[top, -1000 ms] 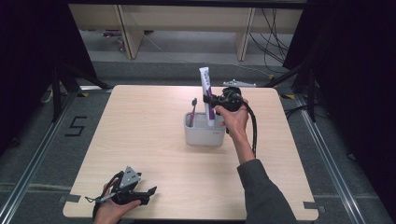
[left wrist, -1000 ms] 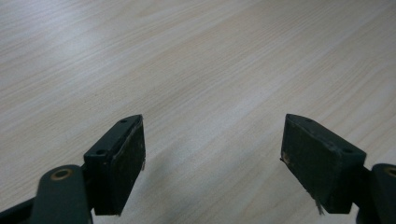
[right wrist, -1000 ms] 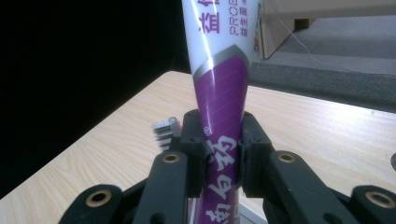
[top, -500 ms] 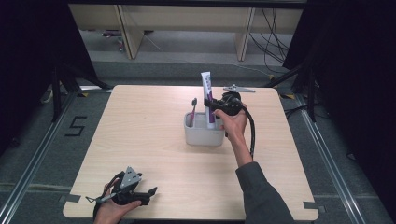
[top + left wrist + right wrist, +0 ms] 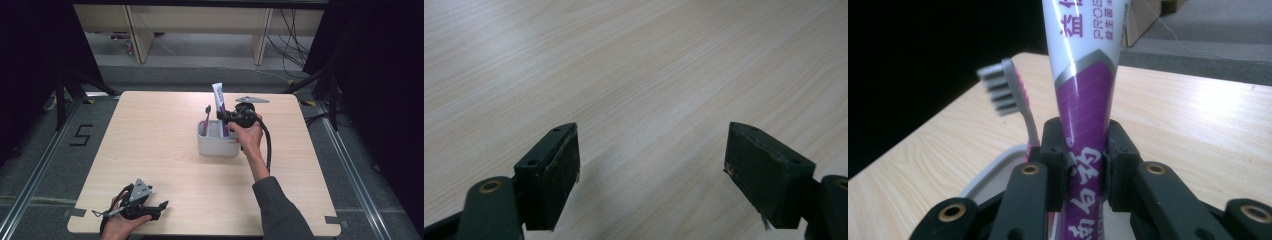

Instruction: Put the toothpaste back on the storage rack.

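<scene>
Surroundings: dark curtains at both sides, grey floor, pale wooden shelving beyond the far edge, loose cables on the floor at far right.
Table: light wood-grain laminate, matte, rectangular with rounded corners; fine straight grain in the left gripper view.
Holder: pale grey plastic tub, smooth, oblong with rounded corners, near the table's middle, slightly to the far side.
Toothbrush: slim pink handle with a grey head and grey-white bristles, upright in the holder's left part.
Toothpaste tube: glossy soft plastic, white above and purple below with a silver band and printed characters, flat and tapering; upright over the holder's right part, just right of the toothbrush.
Right gripper: black jointed metal-and-plastic jaws pressed against both flat sides of the toothpaste tube, clamping it low down; a thick black cable loops off it.
Left gripper: blocky black jaws with flat, scuffed pads, spread wide apart with nothing between them, low over bare table at the near left corner, well apart from the holder.
</scene>
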### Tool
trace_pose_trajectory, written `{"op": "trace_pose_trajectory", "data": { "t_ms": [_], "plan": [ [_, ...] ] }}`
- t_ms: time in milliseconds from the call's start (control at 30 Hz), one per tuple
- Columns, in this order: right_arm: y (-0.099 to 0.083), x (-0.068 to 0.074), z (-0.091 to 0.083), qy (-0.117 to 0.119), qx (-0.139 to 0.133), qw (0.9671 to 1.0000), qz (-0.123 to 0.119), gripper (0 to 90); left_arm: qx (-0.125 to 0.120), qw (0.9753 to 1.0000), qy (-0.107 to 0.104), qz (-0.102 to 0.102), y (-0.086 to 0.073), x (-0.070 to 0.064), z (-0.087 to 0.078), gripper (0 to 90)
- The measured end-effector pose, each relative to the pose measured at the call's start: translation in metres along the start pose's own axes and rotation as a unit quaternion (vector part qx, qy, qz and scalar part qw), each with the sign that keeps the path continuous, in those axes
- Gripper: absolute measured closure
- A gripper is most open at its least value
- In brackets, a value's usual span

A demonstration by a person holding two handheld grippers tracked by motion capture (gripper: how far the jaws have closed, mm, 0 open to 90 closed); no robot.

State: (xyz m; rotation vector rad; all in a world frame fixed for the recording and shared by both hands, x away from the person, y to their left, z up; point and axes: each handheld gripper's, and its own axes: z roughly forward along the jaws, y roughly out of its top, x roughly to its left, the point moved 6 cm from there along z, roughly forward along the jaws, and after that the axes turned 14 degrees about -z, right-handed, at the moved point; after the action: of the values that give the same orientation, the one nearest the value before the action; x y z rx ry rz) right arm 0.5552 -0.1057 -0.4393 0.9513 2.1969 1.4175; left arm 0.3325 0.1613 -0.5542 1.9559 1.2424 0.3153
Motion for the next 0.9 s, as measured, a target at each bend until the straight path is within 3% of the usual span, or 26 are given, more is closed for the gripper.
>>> {"op": "trace_pose_trajectory", "data": {
  "t_ms": [200,233,300,467,500,600,700,833,900],
  "plan": [
    [-0.006,0.003,0.003,0.001,0.018,0.9998,-0.006,75.4,0.000,1.0000,-0.002,0.000,0.000,0.000,0.000,21.8],
    [-0.007,0.001,0.003,0.000,0.019,0.9997,-0.016,75.3,0.000,1.0000,-0.002,0.000,0.000,0.000,0.001,21.8],
    [-0.010,0.002,0.003,0.005,0.026,0.9997,-0.002,75.2,-0.001,1.0000,-0.003,0.001,0.000,0.000,0.001,21.7],
    [-0.014,0.002,0.001,0.005,0.043,0.9988,-0.022,75.0,0.008,1.0000,-0.005,0.003,-0.001,-0.002,0.001,21.7],
    [-0.014,0.002,0.000,0.003,0.047,0.9982,-0.036,74.9,0.006,1.0000,-0.004,0.001,-0.001,-0.003,0.001,21.7],
    [-0.017,0.004,-0.001,0.010,0.058,0.9978,-0.029,74.6,0.005,1.0000,-0.003,0.002,-0.001,-0.003,0.001,21.8],
    [-0.019,0.003,-0.003,0.005,0.066,0.9967,-0.048,74.4,0.004,1.0000,0.001,0.006,-0.001,-0.001,0.001,21.9],
    [-0.022,0.006,-0.007,0.006,0.070,0.9966,-0.042,72.4,0.000,1.0000,-0.004,0.003,0.000,-0.001,0.000,22.1],
    [-0.025,0.005,-0.008,0.000,0.076,0.9955,-0.056,70.0,-0.002,1.0000,-0.004,0.001,0.000,-0.002,0.001,22.1]
  ]
}}
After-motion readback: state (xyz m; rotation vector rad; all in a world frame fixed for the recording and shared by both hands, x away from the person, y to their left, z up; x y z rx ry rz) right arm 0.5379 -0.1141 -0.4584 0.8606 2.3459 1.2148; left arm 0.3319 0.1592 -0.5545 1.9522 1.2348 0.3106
